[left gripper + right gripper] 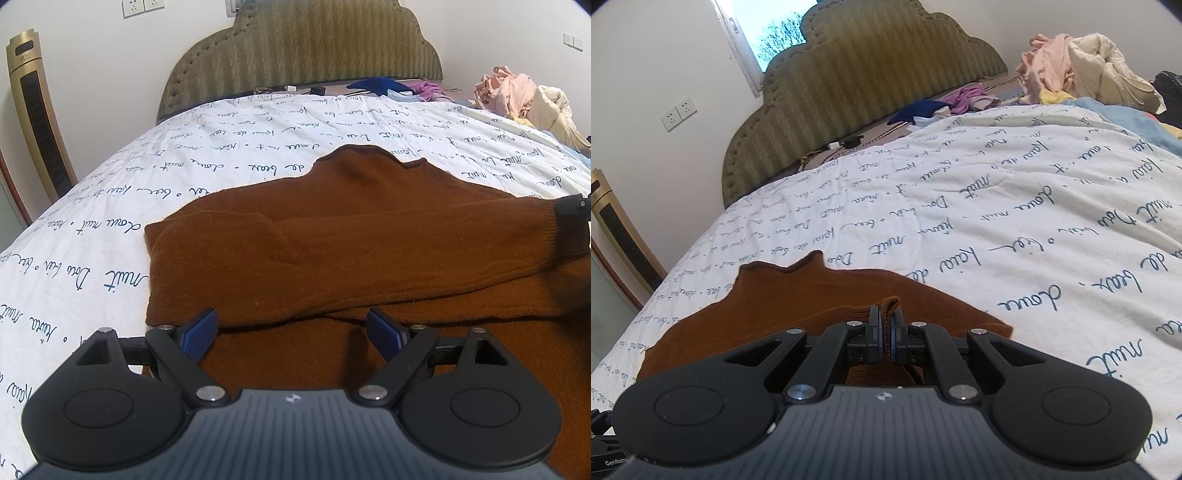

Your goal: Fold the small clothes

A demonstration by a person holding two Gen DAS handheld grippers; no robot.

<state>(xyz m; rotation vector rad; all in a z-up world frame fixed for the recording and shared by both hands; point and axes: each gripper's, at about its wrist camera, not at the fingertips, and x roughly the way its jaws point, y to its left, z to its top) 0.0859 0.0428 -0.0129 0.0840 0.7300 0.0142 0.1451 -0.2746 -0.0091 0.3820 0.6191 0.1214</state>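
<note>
A brown knitted sweater (332, 240) lies flat on the white bedspread with script print (110, 206), one sleeve folded across its body. My left gripper (291, 334) is open just above the sweater's near part and holds nothing. My right gripper (885, 334) is shut on the ribbed cuff of the sweater's sleeve (891, 308), and the sweater (768, 295) spreads out ahead of it. In the left wrist view the right gripper (574, 208) shows at the far right edge, at the sleeve's end.
An olive padded headboard (303, 51) stands at the far end of the bed. A pile of pink and cream clothes (524, 96) lies at the far right, with blue and purple items (391, 88) by the headboard. A gold tower appliance (37, 110) stands left of the bed.
</note>
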